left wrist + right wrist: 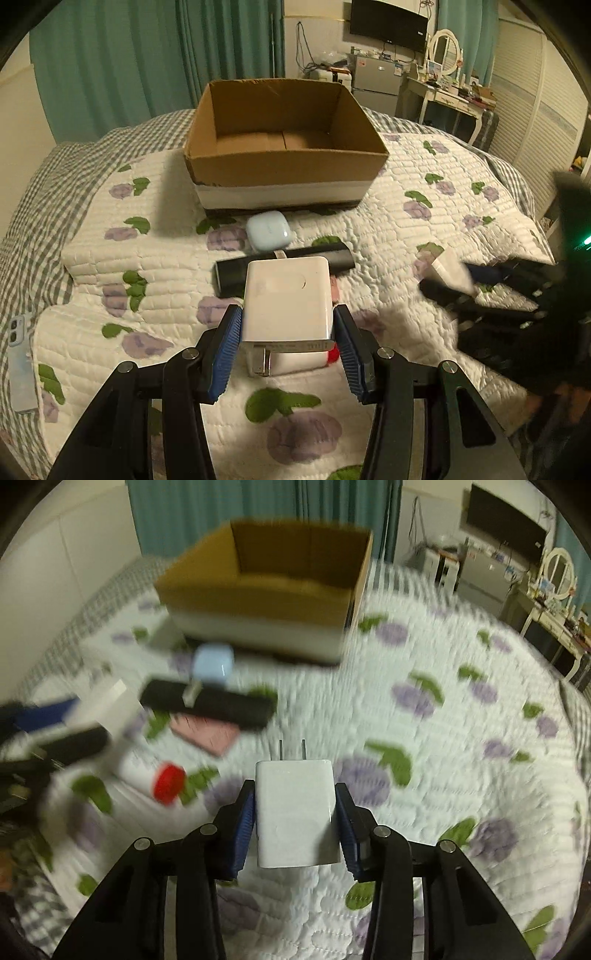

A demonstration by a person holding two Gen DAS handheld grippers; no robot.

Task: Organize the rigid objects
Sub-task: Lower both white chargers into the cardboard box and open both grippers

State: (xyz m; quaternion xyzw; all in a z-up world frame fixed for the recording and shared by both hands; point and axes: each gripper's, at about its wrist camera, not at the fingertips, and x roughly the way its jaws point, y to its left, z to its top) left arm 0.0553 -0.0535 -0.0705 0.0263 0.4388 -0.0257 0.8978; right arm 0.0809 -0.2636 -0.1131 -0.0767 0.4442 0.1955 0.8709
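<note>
White charger block (288, 299) sits clamped between blue pads of left hand-held gripper (288, 345), prongs facing camera, above quilted bed (369, 236). Right hand-held gripper (295, 823) pinches a second white charger (295, 812), prongs pointing away. Open cardboard box (284, 177) stands ahead on bed; pale blue earbud case (267, 230) and black bar (229, 275) lie just before it, red-capped tube (166, 777) near pink card (207, 733)

No legible text; print on charger (295, 346) underside too blurred.
</note>
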